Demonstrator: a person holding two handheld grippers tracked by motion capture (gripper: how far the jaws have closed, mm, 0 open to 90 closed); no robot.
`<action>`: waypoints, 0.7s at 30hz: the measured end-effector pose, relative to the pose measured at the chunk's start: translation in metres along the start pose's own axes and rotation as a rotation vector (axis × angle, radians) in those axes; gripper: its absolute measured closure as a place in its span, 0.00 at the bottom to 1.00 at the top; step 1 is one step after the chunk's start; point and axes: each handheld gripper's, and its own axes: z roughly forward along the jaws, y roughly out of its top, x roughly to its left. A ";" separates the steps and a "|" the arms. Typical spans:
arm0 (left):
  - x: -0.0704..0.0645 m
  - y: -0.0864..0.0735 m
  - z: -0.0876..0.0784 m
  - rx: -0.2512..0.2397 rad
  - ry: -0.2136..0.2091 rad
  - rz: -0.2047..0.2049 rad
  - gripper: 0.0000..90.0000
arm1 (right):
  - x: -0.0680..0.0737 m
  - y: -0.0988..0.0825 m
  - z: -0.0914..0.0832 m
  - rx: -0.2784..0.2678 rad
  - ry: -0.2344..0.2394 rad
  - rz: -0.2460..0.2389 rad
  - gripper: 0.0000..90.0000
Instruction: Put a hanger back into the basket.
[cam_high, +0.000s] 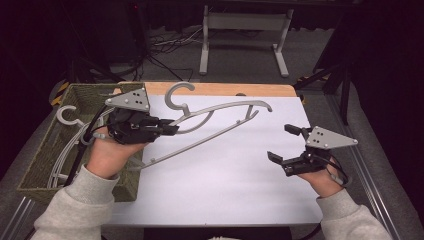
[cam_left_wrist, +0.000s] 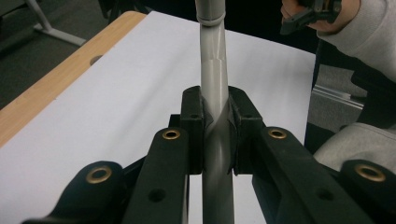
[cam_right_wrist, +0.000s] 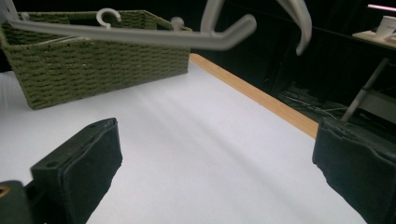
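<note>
The left gripper (cam_high: 167, 128) has its jaws clamped tight on a grey hanger (cam_high: 220, 112), gripping the bar just below the hook and carrying it in the air over the table (cam_high: 225, 190), beside the green woven basket (cam_high: 40, 160). From there the hanger's long axis runs out to the right and slightly away, its far tip ending near the middle of the table. The right gripper (cam_high: 282, 142) holds nothing, its jaws spread wide, and sits low at the right side, well apart from that tip; its own view suggests the hanger rides higher than it, though the angle makes this hard to judge. At least 1 more hanger (cam_high: 67, 117) lies in the basket.
</note>
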 end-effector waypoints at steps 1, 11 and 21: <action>0.001 0.000 -0.002 0.001 0.008 0.001 0.89 | -0.001 -0.002 0.001 0.004 -0.003 0.003 0.02; 0.008 -0.006 -0.027 0.004 0.091 -0.019 0.89 | -0.007 -0.013 0.003 0.017 -0.007 0.045 0.01; 0.028 -0.031 -0.061 0.007 0.210 -0.084 0.89 | -0.009 -0.021 0.002 0.017 -0.013 0.067 0.01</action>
